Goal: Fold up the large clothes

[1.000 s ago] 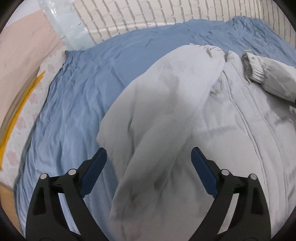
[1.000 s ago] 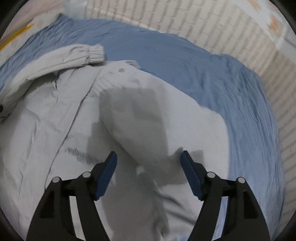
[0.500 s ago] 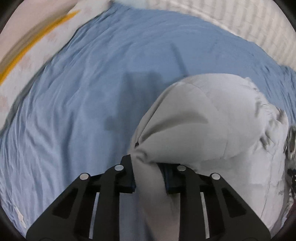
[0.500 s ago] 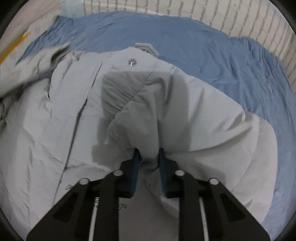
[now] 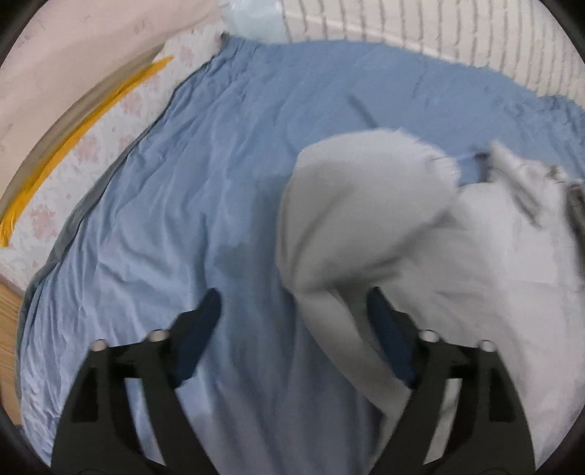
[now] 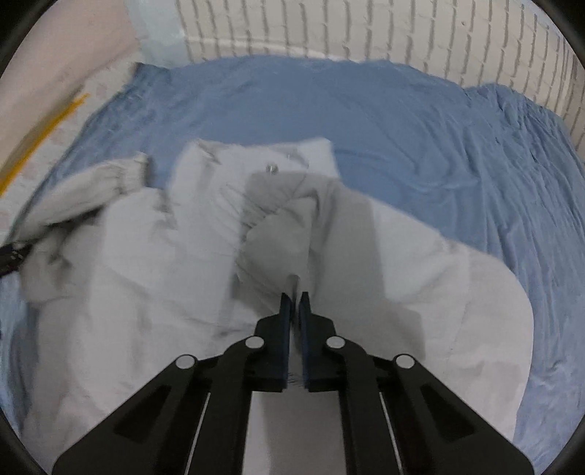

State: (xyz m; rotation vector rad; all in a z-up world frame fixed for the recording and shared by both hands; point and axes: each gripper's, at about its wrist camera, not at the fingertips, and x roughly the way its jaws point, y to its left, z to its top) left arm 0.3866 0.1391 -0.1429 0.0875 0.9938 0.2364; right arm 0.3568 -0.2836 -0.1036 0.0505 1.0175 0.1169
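A large light grey jacket (image 6: 146,292) lies on a blue bedsheet (image 6: 402,128). My right gripper (image 6: 294,301) is shut on a bunched fold of the jacket near its middle and holds it up. A sleeve with a ribbed cuff (image 6: 126,175) lies to the far left. In the left wrist view my left gripper (image 5: 294,310) is open above the sheet (image 5: 182,201). The jacket (image 5: 420,237) drapes past its right finger (image 5: 387,329), with nothing between the fingers.
A white brick wall (image 6: 365,33) runs behind the bed. A floral mattress edge with a yellow stripe (image 5: 73,146) lies left of the sheet. A strip of wooden floor (image 5: 9,303) shows at the far left. The view is blurred by motion.
Both grippers shut on folds of the jacket half a second ago. My left gripper has since opened and let go. My right gripper stays shut on its fold and has lifted it.
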